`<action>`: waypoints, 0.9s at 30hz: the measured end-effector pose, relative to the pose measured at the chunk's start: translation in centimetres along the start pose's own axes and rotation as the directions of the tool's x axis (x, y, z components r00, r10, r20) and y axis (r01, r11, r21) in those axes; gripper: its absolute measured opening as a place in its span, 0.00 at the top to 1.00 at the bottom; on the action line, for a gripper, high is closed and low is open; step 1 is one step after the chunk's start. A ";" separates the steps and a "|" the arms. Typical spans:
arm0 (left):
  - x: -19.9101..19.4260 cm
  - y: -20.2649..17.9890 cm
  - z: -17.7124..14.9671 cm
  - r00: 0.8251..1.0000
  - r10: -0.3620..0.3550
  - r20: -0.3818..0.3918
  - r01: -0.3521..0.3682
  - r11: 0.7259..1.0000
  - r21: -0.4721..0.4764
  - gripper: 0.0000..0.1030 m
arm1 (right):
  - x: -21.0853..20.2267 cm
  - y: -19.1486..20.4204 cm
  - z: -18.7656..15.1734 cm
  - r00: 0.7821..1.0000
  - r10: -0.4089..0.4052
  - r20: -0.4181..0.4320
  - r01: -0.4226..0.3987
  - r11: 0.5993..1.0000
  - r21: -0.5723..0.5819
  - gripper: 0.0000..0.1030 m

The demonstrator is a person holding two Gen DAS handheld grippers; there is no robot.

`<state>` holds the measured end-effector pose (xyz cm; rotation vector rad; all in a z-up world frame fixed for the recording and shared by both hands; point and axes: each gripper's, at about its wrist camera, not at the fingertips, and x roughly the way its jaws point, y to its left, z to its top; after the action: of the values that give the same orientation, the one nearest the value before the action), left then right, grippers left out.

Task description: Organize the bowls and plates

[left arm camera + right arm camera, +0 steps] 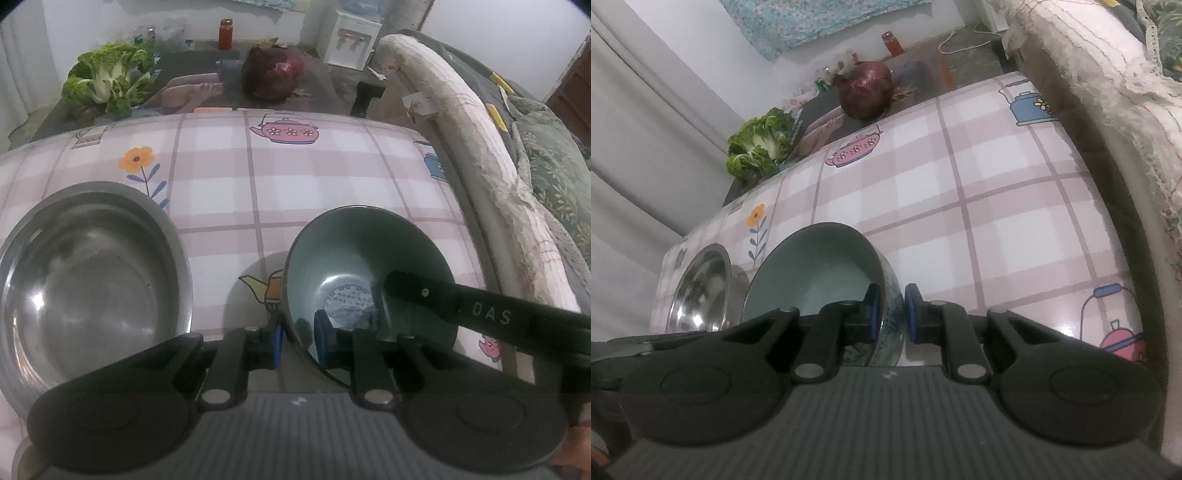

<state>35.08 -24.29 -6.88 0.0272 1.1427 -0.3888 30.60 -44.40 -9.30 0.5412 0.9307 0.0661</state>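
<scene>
The left gripper [298, 341] is clamping the near rim of the green bowl [354, 258], low and centre in its view. The right gripper [891, 314] is gripping the same bowl's [820, 269] wall from the opposite side, tilting it above the checked tablecloth [295, 177]. The steel bowl [85, 280] is sitting just beside it, lower left.

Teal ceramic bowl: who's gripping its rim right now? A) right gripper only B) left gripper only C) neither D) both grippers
D: the left gripper and the right gripper each straddle the wall of the teal ceramic bowl, blue pads inside and outside.
</scene>
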 end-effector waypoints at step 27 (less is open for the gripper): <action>-6.8 1.8 0.0 0.995 -0.002 0.103 0.004 1.000 -0.020 0.82 | -4.1 5.3 0.7 0.999 0.012 0.045 -0.010 0.998 -0.055 0.88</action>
<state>33.20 -20.70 -1.15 -0.0123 1.0448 -0.3773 29.58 -41.28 -3.47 0.4949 0.8791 0.0888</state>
